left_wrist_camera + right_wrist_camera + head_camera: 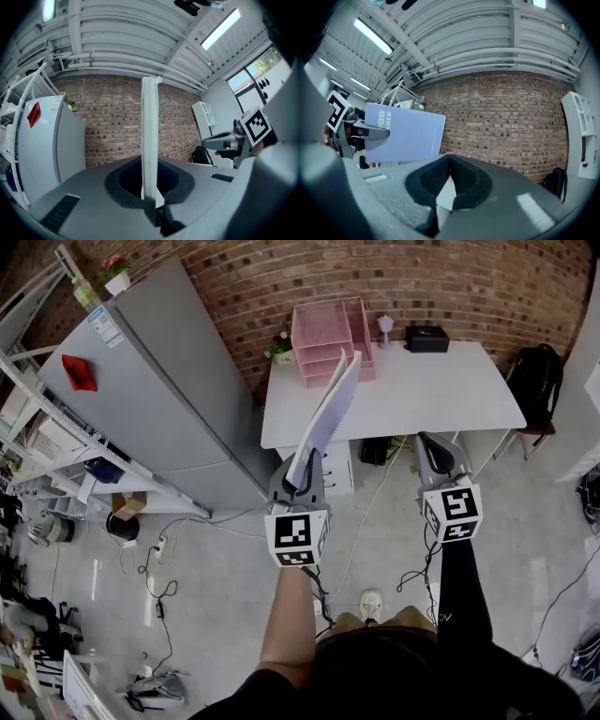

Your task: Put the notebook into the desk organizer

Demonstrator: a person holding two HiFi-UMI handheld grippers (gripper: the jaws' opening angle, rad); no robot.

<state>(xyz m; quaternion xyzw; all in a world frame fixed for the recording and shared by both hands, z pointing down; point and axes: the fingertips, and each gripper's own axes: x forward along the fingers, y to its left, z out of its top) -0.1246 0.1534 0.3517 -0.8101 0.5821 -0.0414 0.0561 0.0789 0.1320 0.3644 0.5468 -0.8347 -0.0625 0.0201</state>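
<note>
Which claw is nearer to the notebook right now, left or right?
Left. The left claw is shut on the lower edge of the notebook, so it is touching it. The right claw is empty and sits apart, off to the notebook's right.

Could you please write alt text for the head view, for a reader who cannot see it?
The left hand-held gripper is shut on a notebook, held up before a white desk with a pink desk organizer at the brick wall. The right hand-held gripper is shut and empty.
</note>
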